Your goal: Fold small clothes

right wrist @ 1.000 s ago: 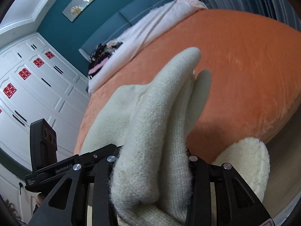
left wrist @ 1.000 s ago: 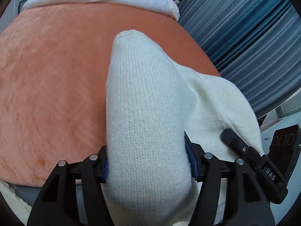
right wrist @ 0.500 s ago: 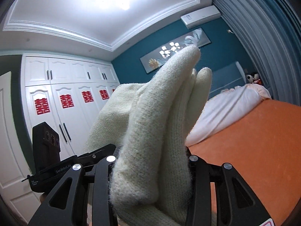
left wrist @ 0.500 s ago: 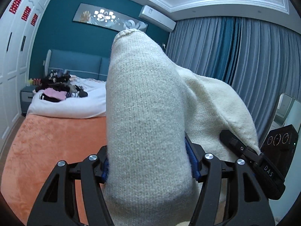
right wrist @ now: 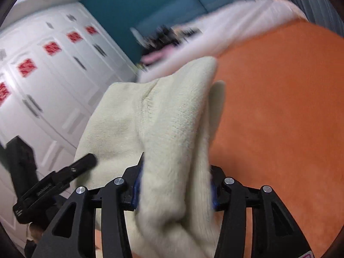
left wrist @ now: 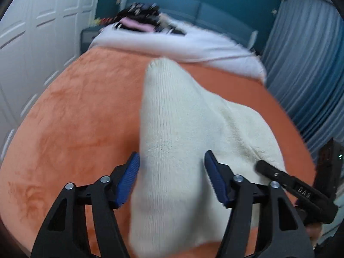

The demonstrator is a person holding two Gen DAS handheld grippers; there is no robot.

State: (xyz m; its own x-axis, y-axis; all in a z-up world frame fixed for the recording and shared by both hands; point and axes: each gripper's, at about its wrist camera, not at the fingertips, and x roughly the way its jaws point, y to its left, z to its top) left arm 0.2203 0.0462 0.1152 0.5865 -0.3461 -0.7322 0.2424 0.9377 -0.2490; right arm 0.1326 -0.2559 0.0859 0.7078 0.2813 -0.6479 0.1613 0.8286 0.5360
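A cream knitted garment point(left wrist: 178, 129) lies stretched between my two grippers over the orange blanket point(left wrist: 71, 116). In the left wrist view my left gripper point(left wrist: 172, 176) stands open, its blue pads point(left wrist: 126, 178) clear of the cloth on both sides, one end of the garment lying between them. The right gripper shows at the lower right of that view point(left wrist: 301, 191). In the right wrist view my right gripper point(right wrist: 174, 185) is shut on a bunched fold of the garment point(right wrist: 172, 118). The left gripper point(right wrist: 53, 185) shows at the lower left there.
The orange blanket point(right wrist: 279, 118) covers a bed. A white sheet point(left wrist: 172, 43) with a pile of dark and pink clothes point(left wrist: 137, 19) lies at the far end by a blue headboard. White wardrobes point(right wrist: 43, 75) stand on the left, grey curtains point(left wrist: 311, 75) on the right.
Both grippers swung up toward the room, then back down over the bed with the garment. The left gripper's jaws have opened off the cloth. The right stays clamped.
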